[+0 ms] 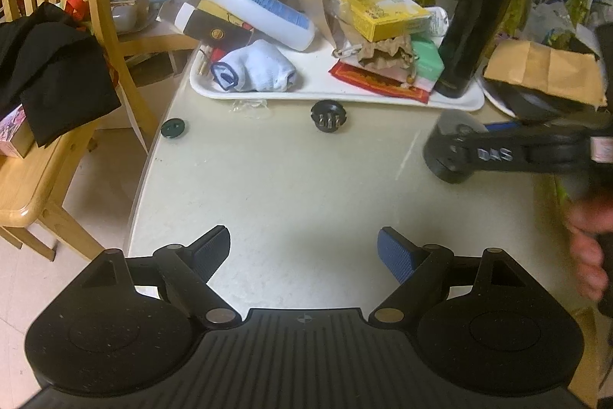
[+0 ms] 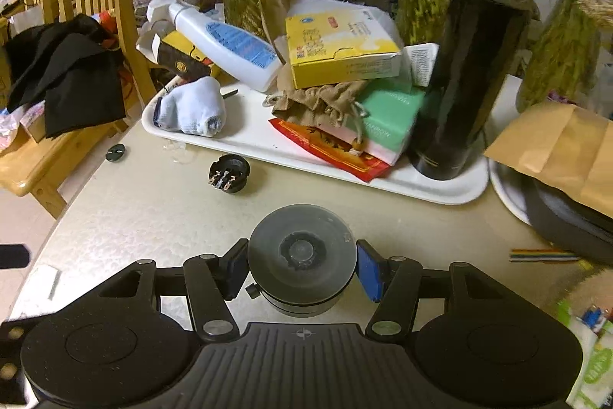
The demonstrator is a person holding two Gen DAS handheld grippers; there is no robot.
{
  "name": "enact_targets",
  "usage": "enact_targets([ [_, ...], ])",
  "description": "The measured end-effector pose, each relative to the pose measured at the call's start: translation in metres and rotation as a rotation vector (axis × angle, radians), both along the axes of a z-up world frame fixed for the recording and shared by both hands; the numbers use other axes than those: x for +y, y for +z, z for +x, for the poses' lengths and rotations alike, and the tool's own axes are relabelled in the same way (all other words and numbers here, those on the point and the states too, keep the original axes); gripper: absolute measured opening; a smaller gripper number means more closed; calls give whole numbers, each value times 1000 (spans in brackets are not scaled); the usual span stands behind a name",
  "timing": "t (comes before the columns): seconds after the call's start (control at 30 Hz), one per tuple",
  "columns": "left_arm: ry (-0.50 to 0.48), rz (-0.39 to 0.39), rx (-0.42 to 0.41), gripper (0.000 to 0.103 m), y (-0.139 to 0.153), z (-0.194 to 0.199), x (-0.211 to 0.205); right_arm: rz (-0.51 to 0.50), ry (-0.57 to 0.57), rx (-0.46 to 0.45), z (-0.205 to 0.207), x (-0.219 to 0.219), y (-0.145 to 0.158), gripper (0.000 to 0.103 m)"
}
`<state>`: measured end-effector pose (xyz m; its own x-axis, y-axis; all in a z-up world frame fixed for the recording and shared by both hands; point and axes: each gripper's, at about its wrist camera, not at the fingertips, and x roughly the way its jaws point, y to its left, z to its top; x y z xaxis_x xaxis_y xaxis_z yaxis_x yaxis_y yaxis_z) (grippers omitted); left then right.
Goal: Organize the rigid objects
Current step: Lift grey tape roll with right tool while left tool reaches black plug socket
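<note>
My right gripper is shut on a round grey suction-cup mount, its pads pressing both sides, lifted slightly off the table. In the left wrist view that same mount shows blurred at the right. My left gripper stands open over bare tabletop with nothing between its fingers. A black round plug part and a dark green button lie on the table in front of a white tray.
The tray holds a tall black flask, yellow box, white bottle, sock and pouches. A wooden chair with black cloth stands left. A brown envelope over a dark pan lies right. Plant vases stand behind.
</note>
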<state>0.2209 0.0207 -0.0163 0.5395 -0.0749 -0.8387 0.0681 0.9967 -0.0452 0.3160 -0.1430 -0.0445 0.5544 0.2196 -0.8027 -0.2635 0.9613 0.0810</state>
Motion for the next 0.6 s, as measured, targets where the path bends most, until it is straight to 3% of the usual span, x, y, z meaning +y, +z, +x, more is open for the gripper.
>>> enact_targets([
  [0.23,7,-14,-38,85,3,7,-7,-7,17,-4,-28,-16,22,61],
  [0.5,-43,43,-121,85,-1,23,-19,36,17,1,-74,-45,54,61],
  [0.6,-38,6,-132,85,-4,33,-19,57,-1,1,-90,-58,62,61],
])
